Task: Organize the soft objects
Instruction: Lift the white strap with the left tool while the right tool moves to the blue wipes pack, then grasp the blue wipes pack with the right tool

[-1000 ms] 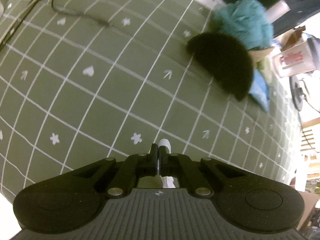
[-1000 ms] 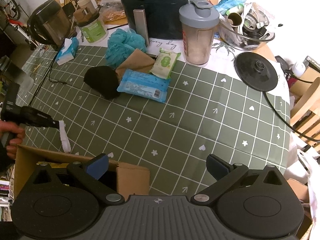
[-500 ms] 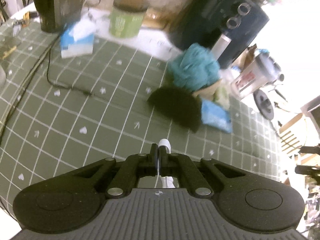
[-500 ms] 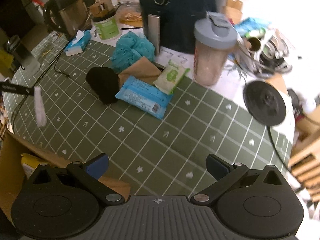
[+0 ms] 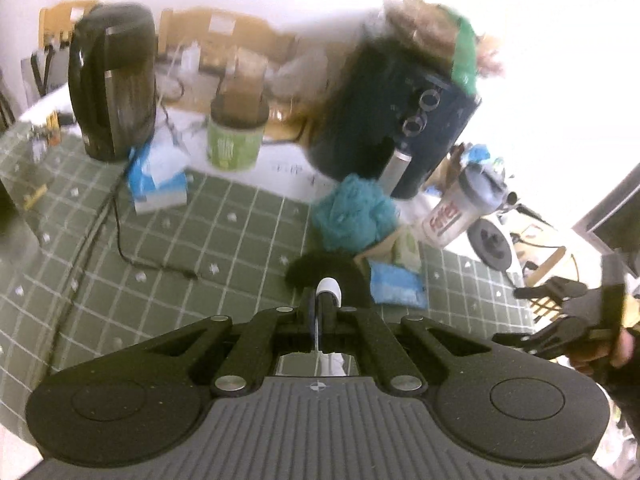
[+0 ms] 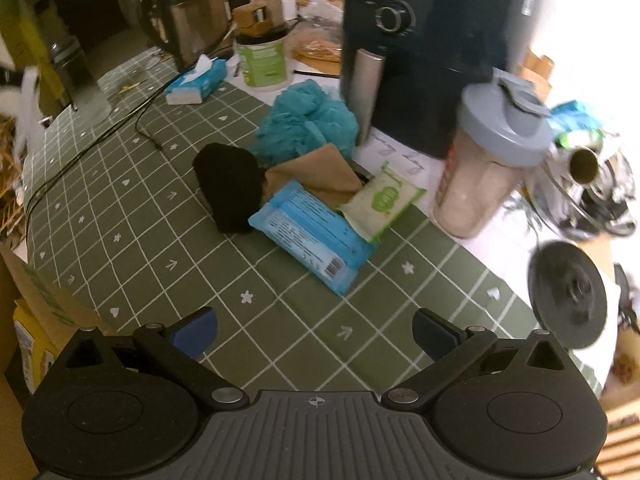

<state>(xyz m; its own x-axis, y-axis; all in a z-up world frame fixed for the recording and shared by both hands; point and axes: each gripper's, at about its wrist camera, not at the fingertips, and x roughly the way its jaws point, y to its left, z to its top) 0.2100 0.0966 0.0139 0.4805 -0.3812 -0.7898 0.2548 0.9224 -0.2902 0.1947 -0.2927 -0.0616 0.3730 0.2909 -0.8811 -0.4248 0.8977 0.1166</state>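
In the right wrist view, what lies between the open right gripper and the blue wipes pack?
In the right wrist view, only bare green checked tablecloth lies between the right gripper and the blue wipes pack; nothing rests on that stretch.

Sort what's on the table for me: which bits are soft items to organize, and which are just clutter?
Job items:
- white strip pinched in the left gripper
- teal bath pouf
- black soft piece
- tan cloth
- blue wipes pack
- green wipes pack

Lying about:
- air fryer
- shaker bottle
- kettle
- green tub
- tissue box
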